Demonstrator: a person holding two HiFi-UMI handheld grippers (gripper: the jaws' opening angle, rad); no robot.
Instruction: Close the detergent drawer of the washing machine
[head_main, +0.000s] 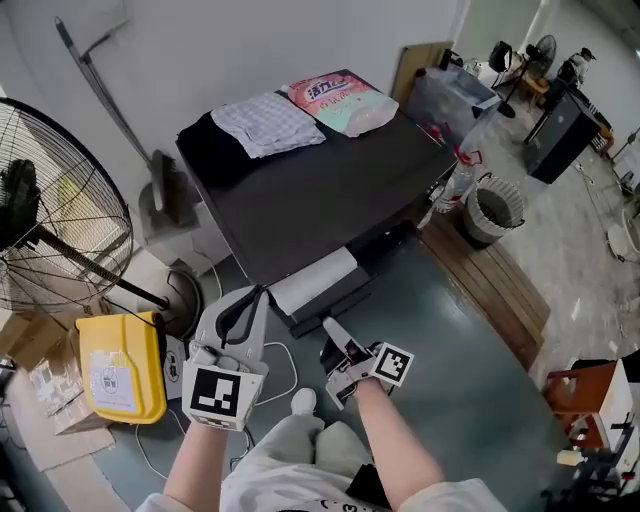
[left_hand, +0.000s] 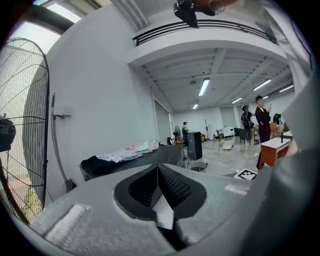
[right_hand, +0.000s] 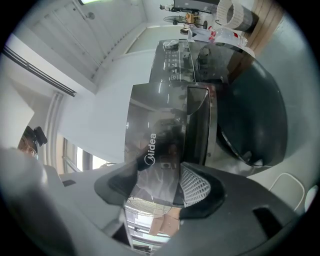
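Note:
The black washing machine (head_main: 330, 185) fills the middle of the head view. Its detergent drawer (head_main: 312, 281) stands pulled out at the front, white inside with a dark front panel. My right gripper (head_main: 331, 326) is at that front panel. In the right gripper view the glossy panel with its logo (right_hand: 155, 145) fills the gap between the open jaws of the right gripper (right_hand: 157, 187). My left gripper (head_main: 260, 293) hangs just left of the drawer, apart from it. The left gripper (left_hand: 158, 187) has its pads pressed together on nothing.
Folded clothes (head_main: 265, 122) and a pink pack (head_main: 345, 102) lie on the machine's top. A standing fan (head_main: 50, 220) and a yellow container (head_main: 120, 365) are at the left. A mesh bin (head_main: 493, 210) and wooden boards (head_main: 490, 280) are at the right. Cables run over the floor.

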